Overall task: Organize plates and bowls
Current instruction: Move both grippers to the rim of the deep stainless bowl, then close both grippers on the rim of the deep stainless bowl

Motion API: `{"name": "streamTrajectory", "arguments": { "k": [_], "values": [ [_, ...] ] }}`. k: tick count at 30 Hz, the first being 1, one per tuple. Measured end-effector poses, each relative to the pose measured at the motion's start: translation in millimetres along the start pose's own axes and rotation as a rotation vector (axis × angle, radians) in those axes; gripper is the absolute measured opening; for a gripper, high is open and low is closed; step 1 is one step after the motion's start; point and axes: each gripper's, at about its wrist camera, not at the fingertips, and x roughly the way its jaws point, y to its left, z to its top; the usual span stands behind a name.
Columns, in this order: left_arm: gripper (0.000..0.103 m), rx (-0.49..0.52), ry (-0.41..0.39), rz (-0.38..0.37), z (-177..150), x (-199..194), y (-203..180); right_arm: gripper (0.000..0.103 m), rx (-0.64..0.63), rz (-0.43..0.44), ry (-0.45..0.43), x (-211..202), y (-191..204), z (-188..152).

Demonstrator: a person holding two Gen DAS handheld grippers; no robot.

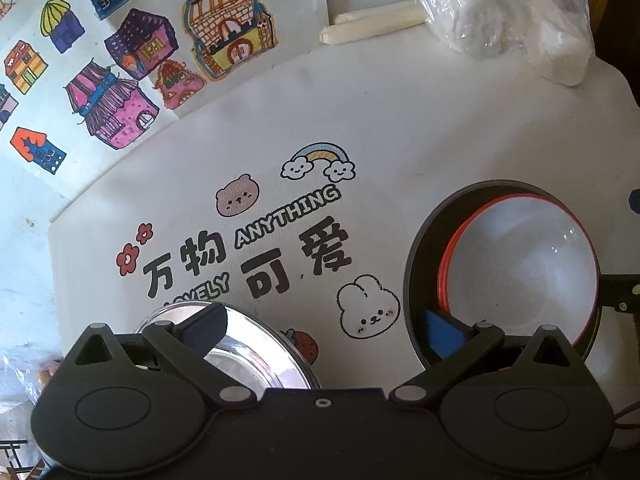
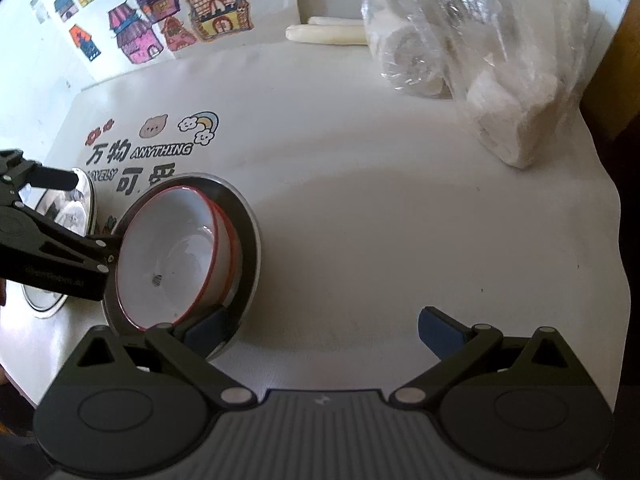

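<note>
Nearest us, the left gripper [image 1: 324, 326] and right gripper [image 2: 322, 330] stand wide open, holding nothing. At ten o'clock, white red-rimmed bowls [image 2: 176, 256] nest in the dark round plate [image 2: 250, 240]. We should add the shiny steel bowl [image 1: 256, 344], gripping its rim squarely.

The right gripper [image 2: 328, 330] stands with jaws wide apart over the white table [image 2: 380, 220]; its left finger [image 2: 204, 328] sits at the rim of a dark grey plate [image 2: 250, 240]. Two nested white bowls with red rims [image 2: 172, 256] rest tilted in that plate. The left gripper [image 2: 92, 216] enters from the left, one finger over a steel bowl [image 2: 82, 200], another at the white bowls. A plastic bag of white rolls [image 2: 480, 48] lies at far right, well apart.
</note>
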Motion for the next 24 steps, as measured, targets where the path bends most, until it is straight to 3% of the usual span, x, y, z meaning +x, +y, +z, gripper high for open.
{"name": "streamTrajectory", "arguments": {
  "k": [5, 10, 16, 19, 24],
  "values": [
    [0.098, 0.016, -0.023, 0.016, -2.5, -4.9, -5.8, 0.102, -0.032, -0.008, -0.011, -0.2, 3.4, 0.5],
    [0.091, -0.018, -0.02, -0.021, -3.2, -5.4, -0.9, 0.086, -0.028, 0.062, -0.019, -3.5, -0.4, -0.9],
    [0.075, -0.047, -0.019, -0.089, -3.8, -5.9, 1.7, 0.074, -0.028, 0.116, -0.02, -5.6, -1.6, -0.1],
    [0.062, -0.063, -0.022, -0.124, -5.0, -6.8, 1.4, 0.066, -0.031, 0.141, -0.019, -5.9, -0.6, -0.3],
    [0.021, -0.132, -0.005, -0.241, -5.8, -4.4, 3.0, 0.052, -0.018, 0.192, -0.006, -5.2, 0.3, -0.7]
  ]
}}
